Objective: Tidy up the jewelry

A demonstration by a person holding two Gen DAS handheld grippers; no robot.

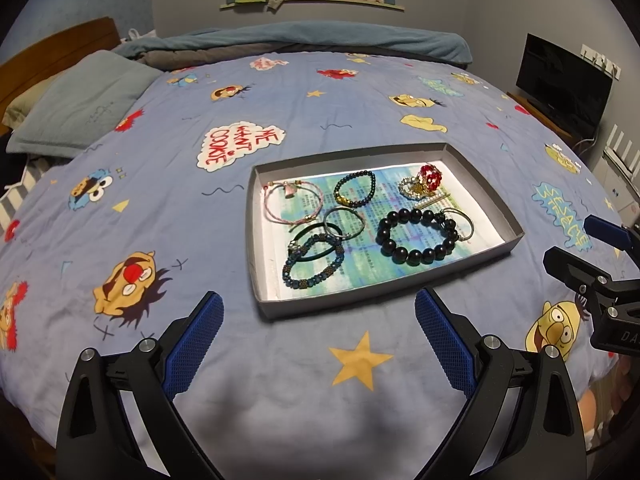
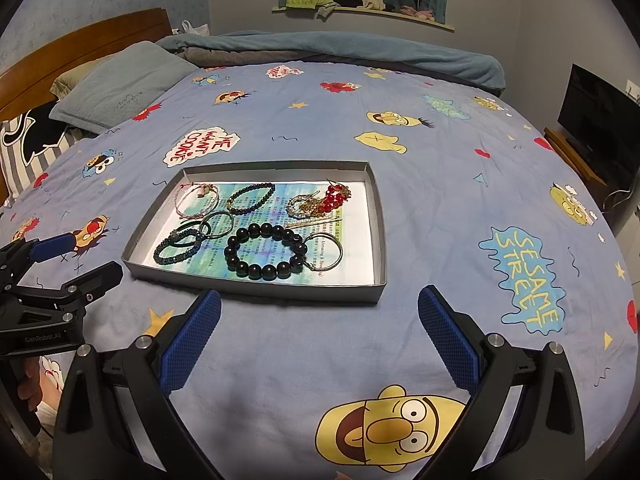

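Observation:
A shallow grey box tray (image 1: pixel 360 292) (image 2: pixel 256 286) lies on the bed and holds several pieces of jewelry: a big black bead bracelet (image 1: pixel 416 238) (image 2: pixel 264 252), a pink cord bracelet (image 1: pixel 292 200) (image 2: pixel 196 200), a dark bead bracelet (image 1: pixel 356 188) (image 2: pixel 252 198), a blue bead bracelet (image 1: pixel 312 264) (image 2: pixel 176 246), a red bead piece (image 1: pixel 430 176) (image 2: pixel 336 196) and thin rings. My left gripper (image 1: pixel 318 340) (image 2: pixel 76 256) is open and empty just before the tray's near edge. My right gripper (image 2: pixel 320 336) (image 1: pixel 576 248) is open and empty, also before the tray.
The bed has a blue Sesame Street cover (image 1: pixel 360 360) (image 2: pixel 480 200). A grey pillow (image 1: pixel 84 100) and wooden headboard (image 2: pixel 80 36) are at the left. A folded blanket (image 1: pixel 320 38) lies at the far side. A dark TV (image 1: pixel 564 84) stands at the right.

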